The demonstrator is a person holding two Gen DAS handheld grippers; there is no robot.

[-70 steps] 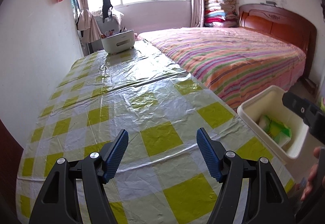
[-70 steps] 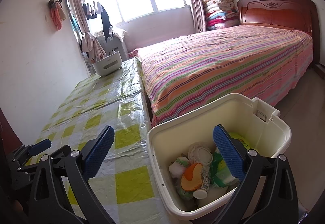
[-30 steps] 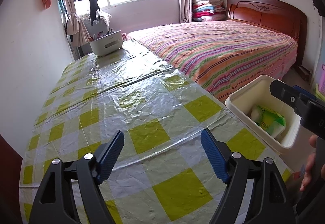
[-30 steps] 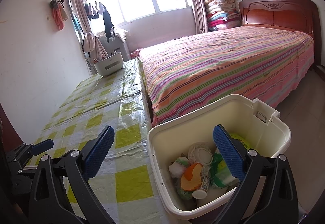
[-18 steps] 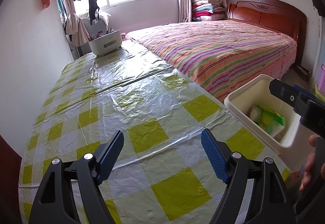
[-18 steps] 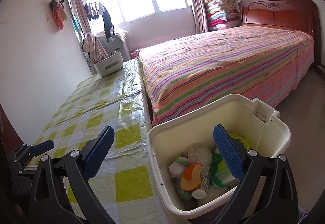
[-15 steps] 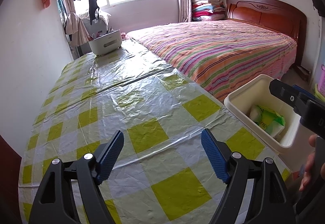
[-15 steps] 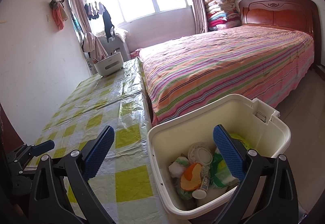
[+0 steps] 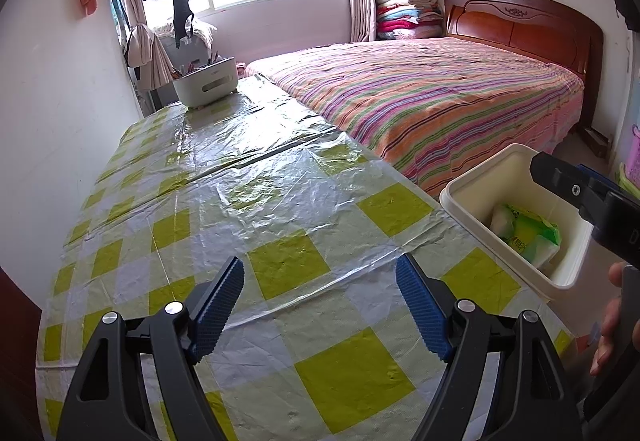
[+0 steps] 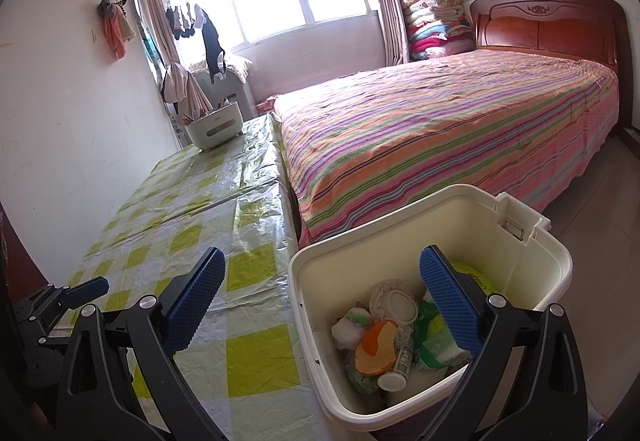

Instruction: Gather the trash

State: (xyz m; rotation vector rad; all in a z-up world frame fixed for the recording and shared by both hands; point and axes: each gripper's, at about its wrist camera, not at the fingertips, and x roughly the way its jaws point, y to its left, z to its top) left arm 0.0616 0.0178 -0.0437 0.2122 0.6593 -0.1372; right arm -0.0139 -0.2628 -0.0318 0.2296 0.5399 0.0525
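The left gripper [image 9: 320, 301] was spread wide and held nothing, above the checked plastic tablecloth [image 9: 280, 193]. The right gripper [image 10: 322, 297] was also wide apart and empty, over the near rim of the cream trash bin [image 10: 532, 269] beside the table edge. The trash lay inside the bin: a green wrapper [image 10: 434, 341], an orange piece [image 10: 374, 347], a small white bottle [image 10: 396, 369]. I judge these light and soft, easy to crush; the bottle was probably stiffer and slippery, best pinched across its body.
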